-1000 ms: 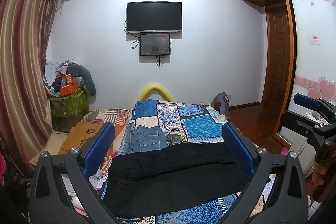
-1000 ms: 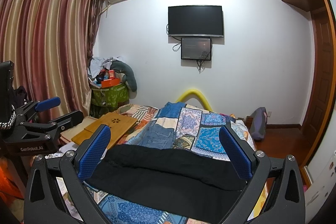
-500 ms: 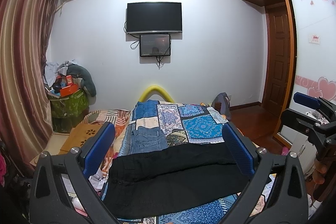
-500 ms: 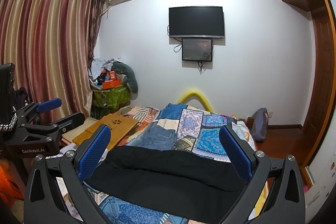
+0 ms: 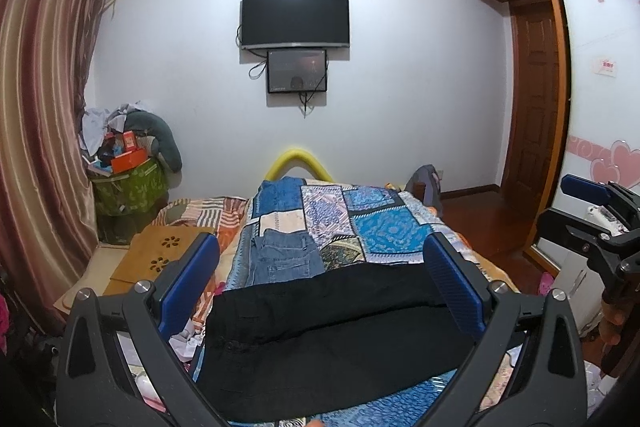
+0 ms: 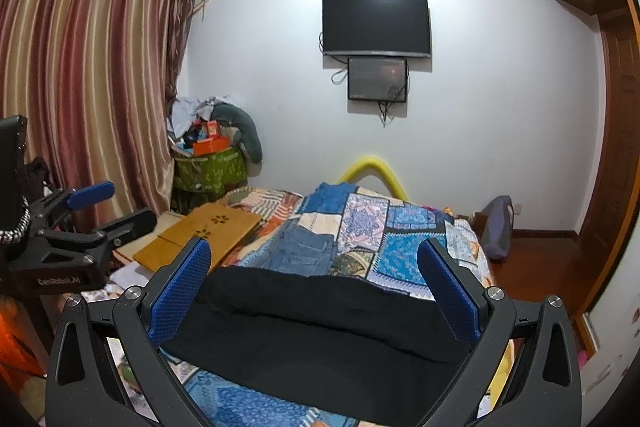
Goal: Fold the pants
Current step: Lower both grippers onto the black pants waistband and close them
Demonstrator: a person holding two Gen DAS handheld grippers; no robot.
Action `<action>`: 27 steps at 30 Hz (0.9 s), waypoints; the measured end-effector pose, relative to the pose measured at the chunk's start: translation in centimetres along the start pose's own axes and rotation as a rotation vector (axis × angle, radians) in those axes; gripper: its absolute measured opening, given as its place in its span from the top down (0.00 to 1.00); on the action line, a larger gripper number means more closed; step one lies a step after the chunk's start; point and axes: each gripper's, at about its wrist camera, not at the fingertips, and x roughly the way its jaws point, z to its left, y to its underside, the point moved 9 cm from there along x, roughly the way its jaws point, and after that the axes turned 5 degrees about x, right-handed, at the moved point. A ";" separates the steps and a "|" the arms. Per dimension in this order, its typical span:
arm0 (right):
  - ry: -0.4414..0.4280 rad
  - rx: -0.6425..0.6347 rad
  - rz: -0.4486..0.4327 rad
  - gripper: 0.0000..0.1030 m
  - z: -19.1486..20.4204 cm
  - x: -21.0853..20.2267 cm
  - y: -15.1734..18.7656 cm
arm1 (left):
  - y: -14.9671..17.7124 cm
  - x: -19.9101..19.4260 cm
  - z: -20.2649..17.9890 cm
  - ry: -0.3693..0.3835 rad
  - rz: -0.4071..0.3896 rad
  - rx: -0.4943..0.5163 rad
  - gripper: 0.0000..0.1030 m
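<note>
Almost nothing has moved since the earlier pictures: both views sit a touch lower on the room, and the black pants lie as they did, so I judge that the folding has not begun or is paused between steps.

Left of the jaws in the right wrist view, the left gripper (image 6: 100, 211) hangs beside a striped satin curtain (image 6: 88, 75), its jaws spread and empty. Just past its left jaw lies a flat wooden board (image 5: 160, 255) with flower-shaped cutouts.

Between the spread jaws in both views, the black pants (image 5: 328, 343) lie crosswise on the bed (image 5: 376, 227), matte and soft, with one long lengthwise crease; they look folded in half along their length. Beyond them a pair of blue jeans (image 5: 284, 259), stiffer denim with visible stitching, rests flat on the glossy patchwork quilt.

Right of the jaws in the left wrist view, the right gripper (image 5: 592, 211) hovers with its jaws apart, holding nothing and clear of the cloth.
</note>
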 end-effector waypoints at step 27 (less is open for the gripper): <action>0.029 0.050 0.395 0.00 -12.3 25.0 10.6 | 16.1 33.9 18.3 -0.204 0.499 -0.018 0.00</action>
